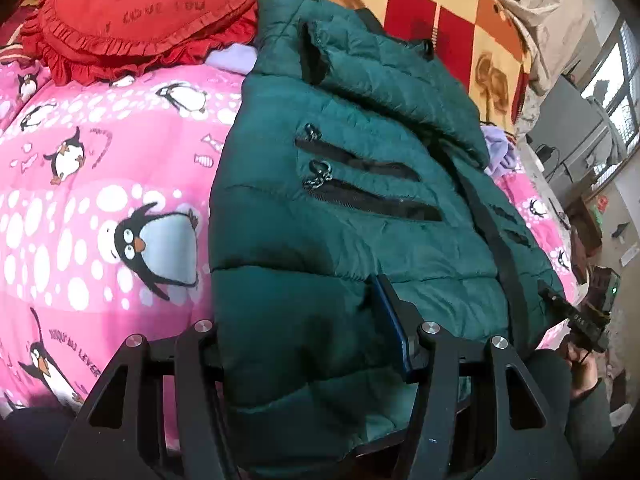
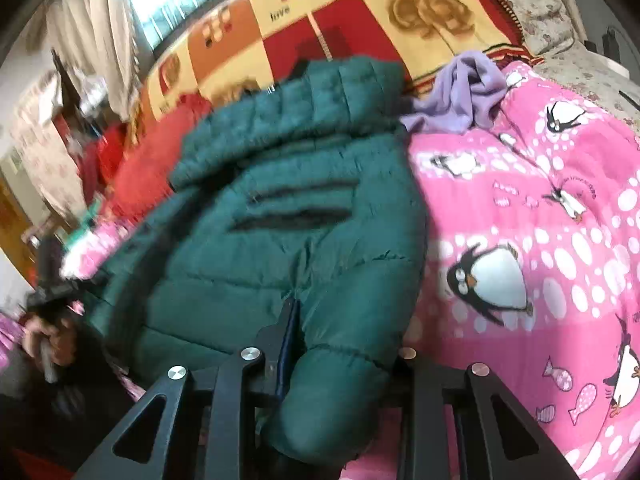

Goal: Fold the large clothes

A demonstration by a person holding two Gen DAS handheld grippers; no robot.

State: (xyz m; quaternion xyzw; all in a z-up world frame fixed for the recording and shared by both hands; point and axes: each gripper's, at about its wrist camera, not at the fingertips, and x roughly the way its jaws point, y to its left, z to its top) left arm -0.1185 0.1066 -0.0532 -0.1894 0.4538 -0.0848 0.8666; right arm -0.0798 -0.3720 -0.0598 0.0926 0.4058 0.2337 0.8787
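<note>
Bed: pink penguin quilt (image 1: 100, 184) covers it, and my work lies on top of it.
Blanket: red, orange and cream checked blanket (image 2: 360, 20) with "love" printed on it lies along the far side of the bed, behind the jacket's collar.
Jacket: dark green puffer jacket (image 1: 344, 200) lies spread on the quilt, collar away from me, hem toward me, two black zip pockets showing on the chest.
Cushion: red frilled cushion (image 1: 148, 12) sits at the far left corner, just beside the jacket's shoulder.
Purple cloth: crumpled lilac cloth (image 2: 460, 92) lies near the collar on the right side, touching the jacket's edge.
Left hand-held gripper (image 1: 304, 344): my fingers are clamped on the jacket's hem at its left part; padded fabric bulges up between them.
Right hand-held gripper (image 2: 344, 356): also clamped on the hem, on a thick roll of green padding at the right part; this view is blurred.
</note>
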